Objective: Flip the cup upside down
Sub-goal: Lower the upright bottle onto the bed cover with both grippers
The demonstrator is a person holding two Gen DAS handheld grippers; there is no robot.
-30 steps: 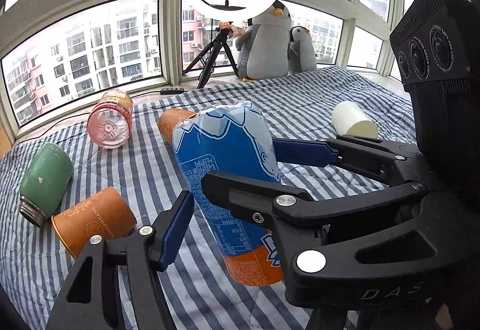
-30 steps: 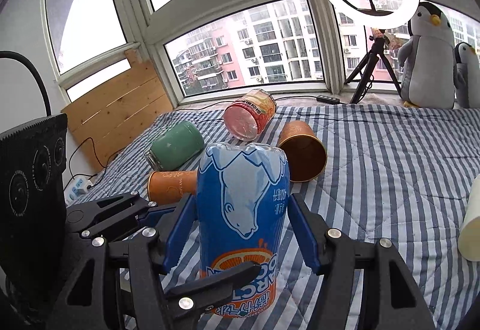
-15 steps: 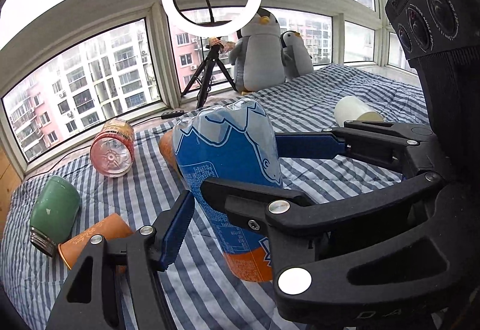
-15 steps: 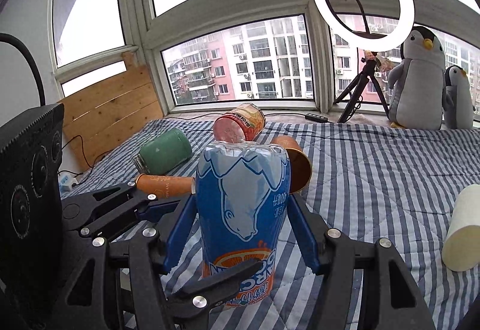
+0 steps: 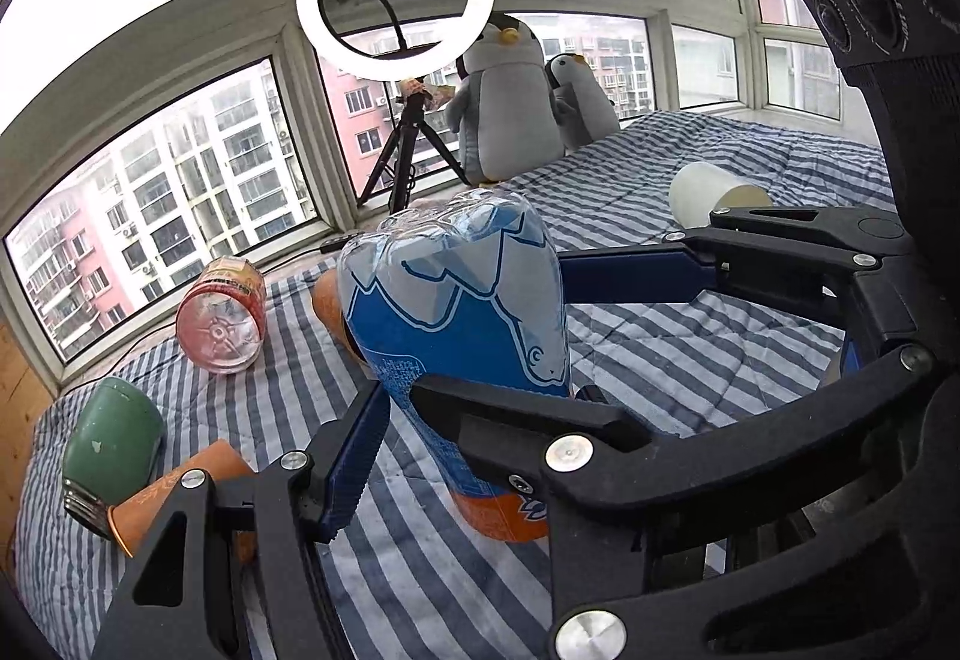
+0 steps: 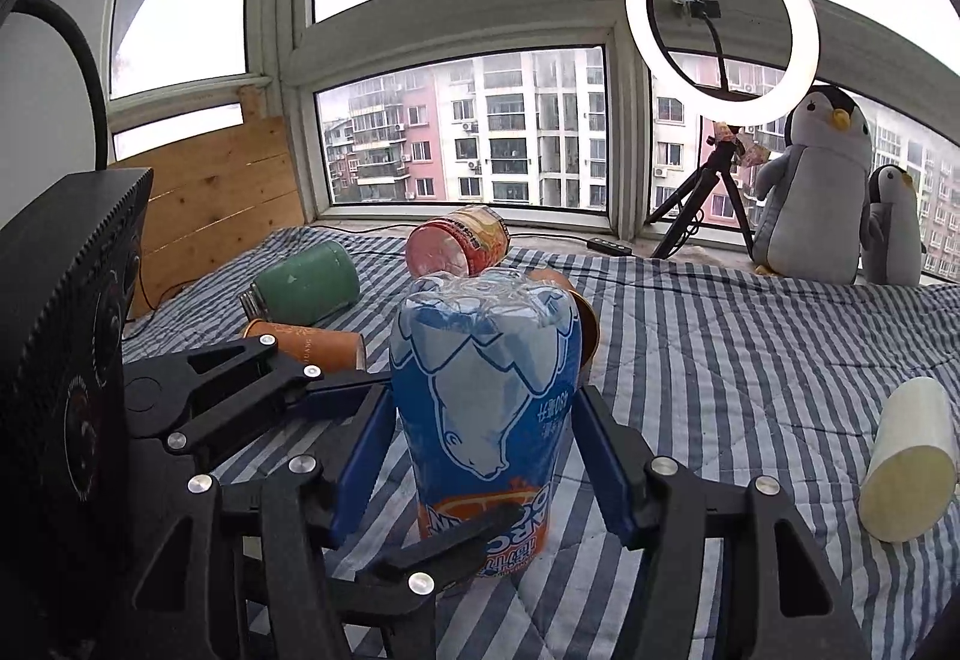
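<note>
Okay, blue cup (image 6: 486, 408) with polar bear print stands upside down on the striped bedspread (image 6: 750, 360), orange band at the bottom, print inverted. Right gripper (image 6: 480, 456) straddles it, jaws spread, small gaps on both sides, no contact visible. Left gripper (image 5: 522, 336) also brackets the cup, jaws wide apart, not clamping. Lying around on their sides: green cup (image 6: 306, 282), red clear cup (image 6: 456, 240), brown paper cup (image 6: 312, 348), white cup (image 6: 906, 468) off to the right. Ring light (image 6: 720, 24) on tripod and two penguin plushies (image 6: 822, 186) by the window.
</note>
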